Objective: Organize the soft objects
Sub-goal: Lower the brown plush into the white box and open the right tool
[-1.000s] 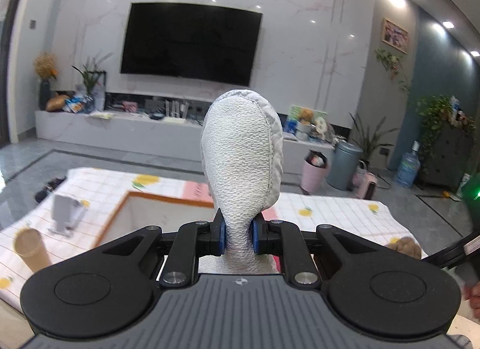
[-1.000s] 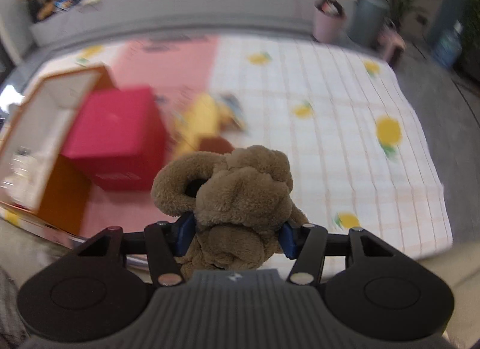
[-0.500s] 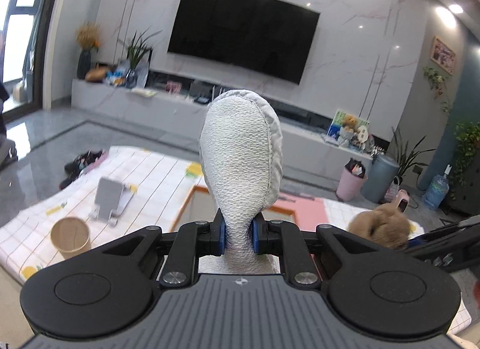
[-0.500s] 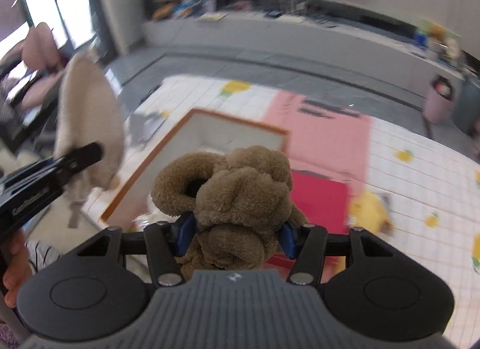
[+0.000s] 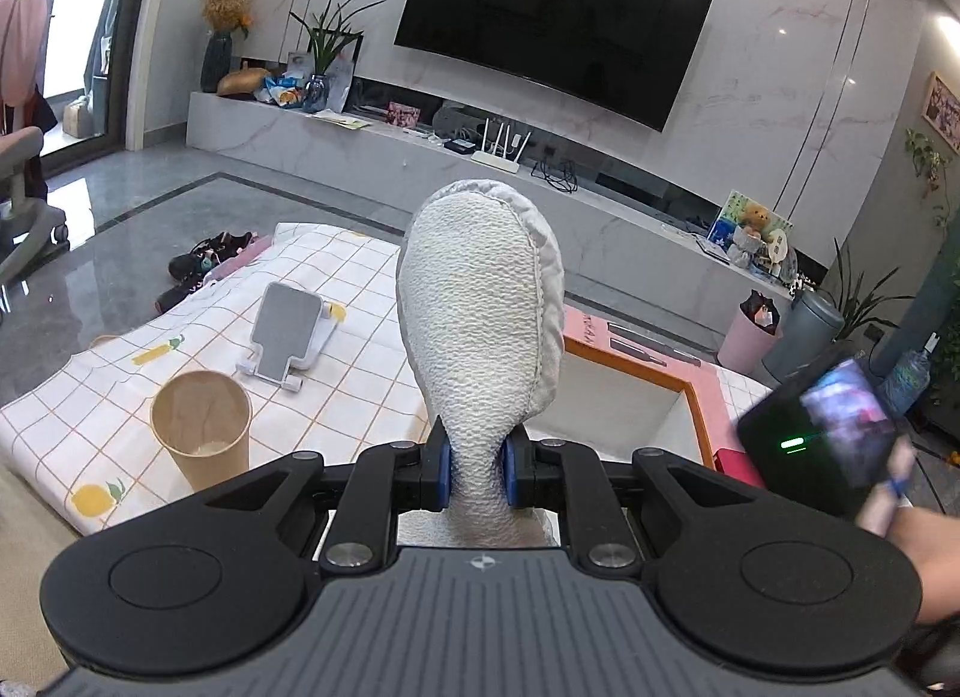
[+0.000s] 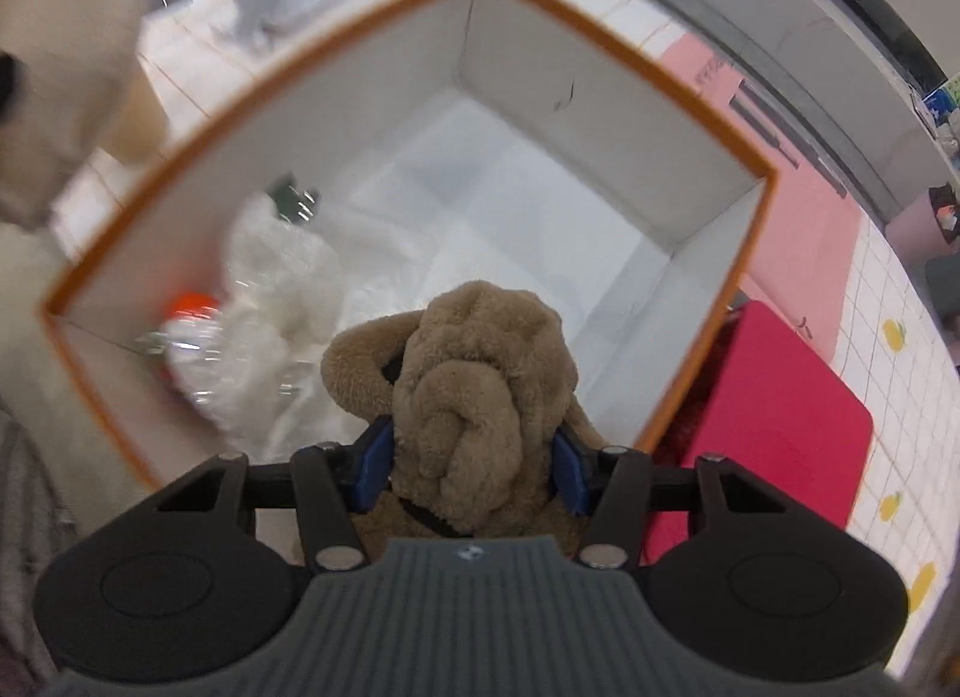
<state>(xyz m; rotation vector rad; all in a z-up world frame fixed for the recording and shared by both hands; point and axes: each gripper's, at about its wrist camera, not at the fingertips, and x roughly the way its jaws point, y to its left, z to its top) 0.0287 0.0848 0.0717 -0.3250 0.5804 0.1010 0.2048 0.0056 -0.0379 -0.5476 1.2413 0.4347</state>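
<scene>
Left tongs [image 5: 474, 472] are clamping the narrow neck of a white textured cushion [image 5: 480, 313], holding it upright above the checked mat [image 5: 336, 373]. Right tongs [image 6: 468, 469] are closing on a brown plush toy [image 6: 480, 373], hanging over the orange-rimmed box [image 6: 708, 391].

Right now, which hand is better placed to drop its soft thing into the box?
Right. Its brown plush toy hangs directly over the open box; the left's white pad is short of it.
</scene>
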